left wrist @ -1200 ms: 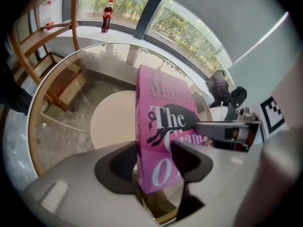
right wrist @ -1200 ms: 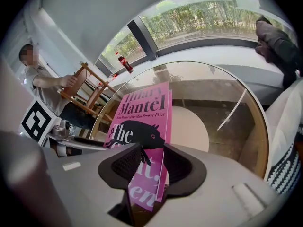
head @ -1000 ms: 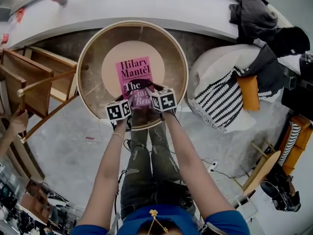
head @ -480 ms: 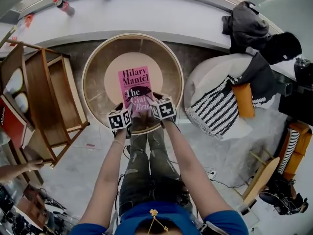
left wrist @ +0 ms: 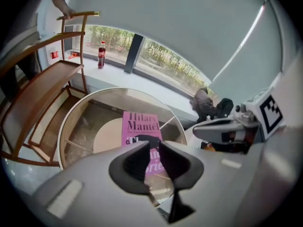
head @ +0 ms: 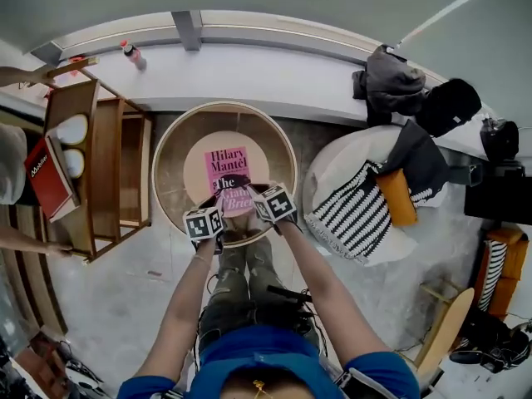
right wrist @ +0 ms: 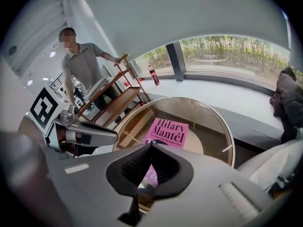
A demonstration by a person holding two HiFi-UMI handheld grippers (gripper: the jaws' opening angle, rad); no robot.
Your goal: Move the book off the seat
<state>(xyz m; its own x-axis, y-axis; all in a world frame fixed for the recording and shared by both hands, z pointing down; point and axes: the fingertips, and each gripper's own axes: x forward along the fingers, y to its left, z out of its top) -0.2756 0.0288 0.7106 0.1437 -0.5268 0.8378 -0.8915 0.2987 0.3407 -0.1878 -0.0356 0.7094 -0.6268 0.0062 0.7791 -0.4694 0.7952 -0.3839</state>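
The pink book (head: 229, 171) lies flat on the round seat (head: 193, 144), close to the front. Both grippers are over its near end. The left gripper (left wrist: 152, 151) is closing, with a thin gap left. The right gripper (right wrist: 150, 148) is squeezed together; I cannot tell if it pinches the book.

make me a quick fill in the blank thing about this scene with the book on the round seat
1. The book lying on the round seat has a ___ cover.
2. The bottle on the window ledge has a ___ cap.
3. The cushion beside the seat is patterned with black and white ___.
4. In the head view, the wooden shelf unit stands to the ___ of the seat.

Missing words: pink; red; stripes; left
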